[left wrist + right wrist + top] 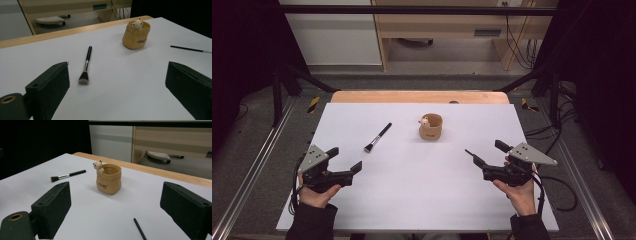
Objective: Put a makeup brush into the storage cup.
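A tan cup (431, 127) shaped like a folded bag, with a small bear figure on its rim, stands at the middle back of the white table (412, 190). A black-handled makeup brush (378, 137) lies to its left, bristles toward me. My left gripper (346, 158) hovers at the near left, open and empty; in its own view (117, 75) it faces the brush (85, 66) and the cup (136, 35). My right gripper (489, 153) is open and empty at the near right, aimed at the cup (109, 179). A thin black brush (140, 228) lies just ahead of it.
A wooden table edge (419, 96) runs along the back, with light cabinets (447, 30) on the floor beyond. Black frame posts (279, 85) stand at both back corners, and metal rails (252, 170) flank the table. Cables (562, 187) trail off the right side.
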A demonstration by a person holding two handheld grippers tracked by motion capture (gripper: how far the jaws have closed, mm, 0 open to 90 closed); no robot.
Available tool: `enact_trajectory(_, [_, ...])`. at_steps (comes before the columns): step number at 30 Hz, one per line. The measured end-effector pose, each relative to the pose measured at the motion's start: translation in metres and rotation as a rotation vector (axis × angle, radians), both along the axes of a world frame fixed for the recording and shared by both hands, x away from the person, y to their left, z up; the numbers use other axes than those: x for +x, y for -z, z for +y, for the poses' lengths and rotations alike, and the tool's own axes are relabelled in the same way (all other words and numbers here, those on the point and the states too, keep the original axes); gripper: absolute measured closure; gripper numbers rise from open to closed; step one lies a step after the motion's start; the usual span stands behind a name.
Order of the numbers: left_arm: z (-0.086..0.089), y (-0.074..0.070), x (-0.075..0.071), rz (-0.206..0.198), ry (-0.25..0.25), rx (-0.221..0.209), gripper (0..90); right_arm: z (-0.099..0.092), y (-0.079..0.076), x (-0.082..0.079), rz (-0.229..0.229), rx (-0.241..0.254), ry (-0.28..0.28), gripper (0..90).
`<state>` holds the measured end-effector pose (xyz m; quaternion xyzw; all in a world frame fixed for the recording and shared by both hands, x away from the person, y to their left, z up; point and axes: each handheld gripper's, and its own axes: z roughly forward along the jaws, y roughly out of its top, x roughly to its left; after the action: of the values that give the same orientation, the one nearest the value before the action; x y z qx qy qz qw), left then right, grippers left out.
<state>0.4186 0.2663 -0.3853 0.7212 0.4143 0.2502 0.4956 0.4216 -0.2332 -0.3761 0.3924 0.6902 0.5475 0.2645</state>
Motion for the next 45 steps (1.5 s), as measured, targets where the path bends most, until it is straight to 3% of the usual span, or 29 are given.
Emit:
enact_trajectory(17, [0.001, 0.008, 0.002, 0.026, -0.004, 0.009, 5.1, -0.012, -0.008, -0.003, 0.008, -0.018, 0.051, 11.6])
enact_trajectory(36, [-0.006, 0.016, 0.005, 0.051, 0.005, 0.035, 5.3, -0.002, 0.001, 0.025, 0.107, -0.097, 0.055, 13.0])
enact_trajectory(45, [-0.005, 0.017, 0.006, 0.056, 0.002, 0.033, 5.4, 0.002, 0.010, 0.039, 0.185, -0.148, 0.070, 14.1])
